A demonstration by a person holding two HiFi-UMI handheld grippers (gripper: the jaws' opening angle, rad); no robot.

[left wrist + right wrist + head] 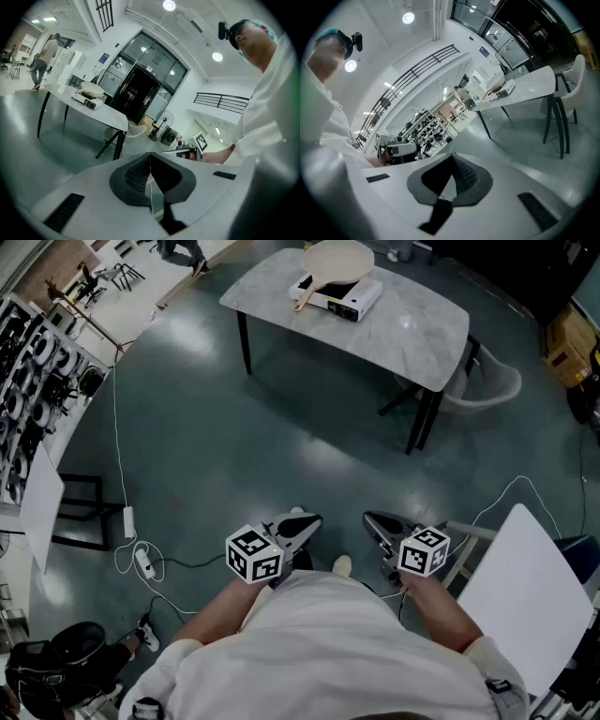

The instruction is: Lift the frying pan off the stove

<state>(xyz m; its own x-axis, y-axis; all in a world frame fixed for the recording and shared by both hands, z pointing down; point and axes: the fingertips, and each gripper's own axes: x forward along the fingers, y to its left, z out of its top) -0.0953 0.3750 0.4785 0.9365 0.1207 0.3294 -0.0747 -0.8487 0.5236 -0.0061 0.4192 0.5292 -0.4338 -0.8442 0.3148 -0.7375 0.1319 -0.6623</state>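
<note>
A cream frying pan (336, 262) with a wooden handle sits on a white portable stove (337, 296) on the marble table (412, 334) far ahead. From the left gripper view the pan (90, 88) and stove (86, 101) look small and distant; the right gripper view shows the same pan (495, 83) at the table's far end. Both grippers are held close to the person's body, far from the table. My left gripper (302, 522) is shut with nothing in it. My right gripper (377, 521) is shut and empty too.
A white chair (487, 381) stands at the table's right end. Cables and a power strip (145, 563) lie on the floor to the left. A white board (525, 592) leans at right. Racks of equipment (28, 362) line the left wall. A person (41, 58) walks in the distance.
</note>
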